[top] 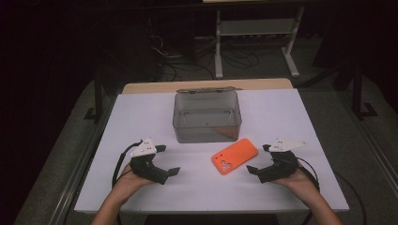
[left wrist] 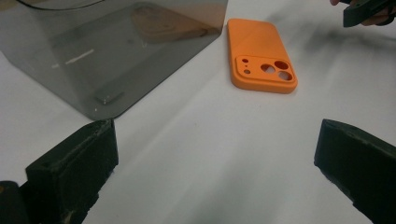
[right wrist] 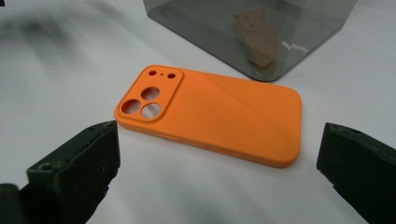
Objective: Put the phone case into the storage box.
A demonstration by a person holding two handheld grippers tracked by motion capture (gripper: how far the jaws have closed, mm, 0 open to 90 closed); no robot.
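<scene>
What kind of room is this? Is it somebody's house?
Probably a lab or workshop, not a house: a white work table, cables on the floor behind it, and a metal equipment stand. A person holds a claw in each hand.

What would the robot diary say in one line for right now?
left gripper: open, empty | right gripper: open, facing orange phone case | case: flat on table, untouched | grey box: empty
</scene>
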